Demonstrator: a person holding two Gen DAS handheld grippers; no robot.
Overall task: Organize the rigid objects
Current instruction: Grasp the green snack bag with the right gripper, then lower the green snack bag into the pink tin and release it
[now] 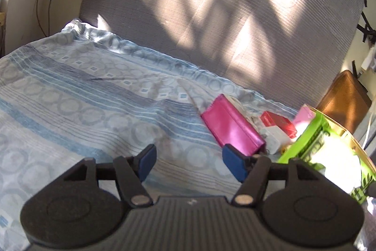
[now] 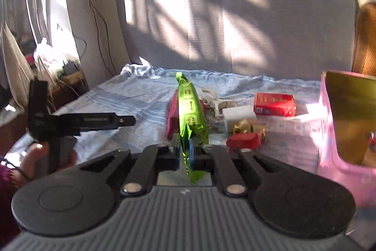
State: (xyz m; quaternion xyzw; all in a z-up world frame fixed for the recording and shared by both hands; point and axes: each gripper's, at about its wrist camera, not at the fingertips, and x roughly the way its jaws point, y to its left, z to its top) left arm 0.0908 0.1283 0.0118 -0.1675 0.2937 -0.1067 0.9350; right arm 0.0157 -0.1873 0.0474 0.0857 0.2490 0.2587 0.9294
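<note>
My right gripper [image 2: 185,154] is shut on a green foil packet [image 2: 190,109], which stands on edge between the blue pads; the same green foil packet [image 1: 312,145] shows at the right of the left wrist view. My left gripper [image 1: 190,161] is open over the sheet with nothing between its pads. A magenta pouch [image 1: 231,126] lies just beyond its right pad. Behind the pouch lie a red box [image 1: 278,121] and a white charger [image 1: 273,135]. The right wrist view shows the red box [image 2: 273,104], the charger [image 2: 237,117], a gold-wrapped piece [image 2: 244,126] and a small red item [image 2: 244,141].
A blue patterned sheet [image 1: 94,98] covers the seat in front of a grey backrest [image 1: 211,15]. A pink box with a gold inside [image 2: 347,121] stands at the right. A brown cushion [image 1: 345,100] leans behind it. A hand [image 2: 35,157] holds the left tool; cables hang at the left wall.
</note>
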